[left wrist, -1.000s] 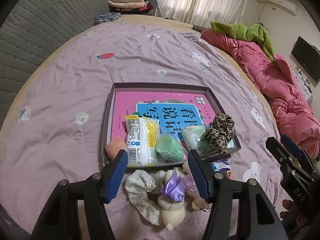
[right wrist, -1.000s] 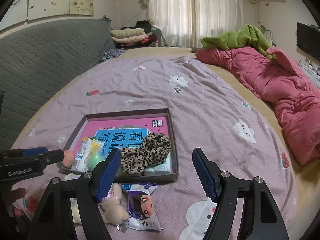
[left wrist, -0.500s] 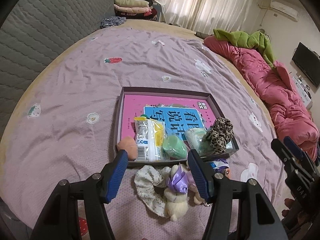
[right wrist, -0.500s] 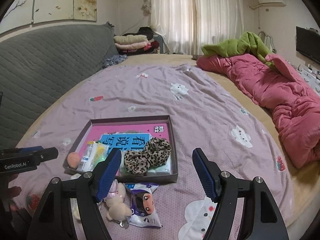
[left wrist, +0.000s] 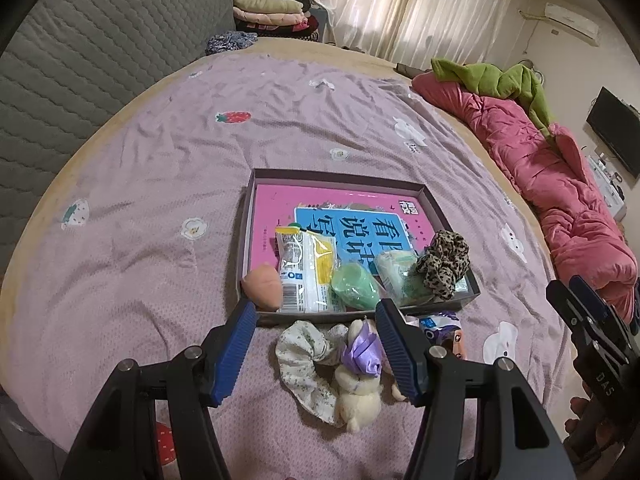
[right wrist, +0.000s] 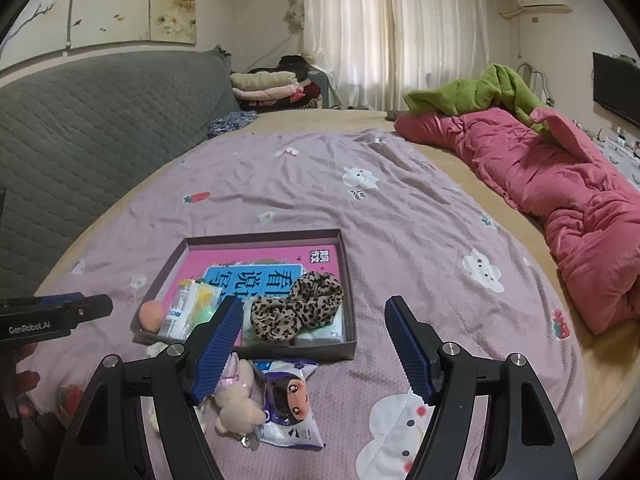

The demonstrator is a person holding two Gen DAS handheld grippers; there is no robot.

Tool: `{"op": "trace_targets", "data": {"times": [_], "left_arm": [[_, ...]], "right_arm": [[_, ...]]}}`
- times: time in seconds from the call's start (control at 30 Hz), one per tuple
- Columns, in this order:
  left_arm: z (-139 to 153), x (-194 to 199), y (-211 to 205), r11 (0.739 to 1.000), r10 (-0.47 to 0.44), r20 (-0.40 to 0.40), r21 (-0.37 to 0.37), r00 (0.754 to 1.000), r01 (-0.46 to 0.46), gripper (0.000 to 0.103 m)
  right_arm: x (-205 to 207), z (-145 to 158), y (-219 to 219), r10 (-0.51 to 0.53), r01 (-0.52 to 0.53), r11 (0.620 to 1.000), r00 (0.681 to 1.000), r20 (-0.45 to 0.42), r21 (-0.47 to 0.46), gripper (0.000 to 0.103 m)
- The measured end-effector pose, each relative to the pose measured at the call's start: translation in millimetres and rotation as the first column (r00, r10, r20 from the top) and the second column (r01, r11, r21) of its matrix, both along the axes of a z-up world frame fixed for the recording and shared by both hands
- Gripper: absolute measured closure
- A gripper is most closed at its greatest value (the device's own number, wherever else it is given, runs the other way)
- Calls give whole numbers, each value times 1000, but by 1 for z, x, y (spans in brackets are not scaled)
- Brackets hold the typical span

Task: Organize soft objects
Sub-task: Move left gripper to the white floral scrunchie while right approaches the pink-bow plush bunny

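Note:
A shallow dark box (left wrist: 340, 177) lies on the lilac bedsheet with a pink book in it. Along its near side sit a peach sponge (left wrist: 262, 286), a white-and-yellow packet (left wrist: 306, 276), a green soft lump (left wrist: 354, 286), a pale tissue pack (left wrist: 394, 270) and a leopard scrunchie (left wrist: 442, 264). In front of the box lie a floral scrunchie (left wrist: 304, 354), a cream plush with a purple bow (left wrist: 360, 380) and a cartoon-face packet (right wrist: 288, 404). My left gripper (left wrist: 316, 308) hovers open above the plush and floral scrunchie. My right gripper (right wrist: 314, 304) stands open over the box's near right corner, holding nothing.
A pink quilt (left wrist: 560, 200) with a green blanket (left wrist: 492, 80) runs along the bed's right side. A grey quilted headboard (left wrist: 80, 60) stands at the left. Folded clothes (left wrist: 272, 8) are stacked at the far end. The sheet beyond the box is bare.
My left gripper has drawn back and up a little from the box, so the box looks smaller and sits further right. Both pairs of jaws stay as wide as before.

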State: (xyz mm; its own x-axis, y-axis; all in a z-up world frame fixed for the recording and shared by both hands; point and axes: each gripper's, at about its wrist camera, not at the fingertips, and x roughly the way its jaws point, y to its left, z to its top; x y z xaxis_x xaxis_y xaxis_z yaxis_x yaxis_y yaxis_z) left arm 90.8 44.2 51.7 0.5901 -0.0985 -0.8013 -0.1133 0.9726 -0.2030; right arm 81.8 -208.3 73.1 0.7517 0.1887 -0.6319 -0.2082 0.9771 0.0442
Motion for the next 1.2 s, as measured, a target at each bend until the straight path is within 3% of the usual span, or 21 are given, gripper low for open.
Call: {"op": "trace_targets", "data": {"times": [0.53,1.2], "left_arm": [[-30,-11,-2,1000,-10,-67,-1,998,10,41],[-71,-30,-12,998,-63,-159,-11,985,62,41]], "right_arm": [[-9,-26,-8,6,-7,1000,998,-59,-16,28],[-25,-62,18,98,-104,994,984,-148,-31,28]]}}
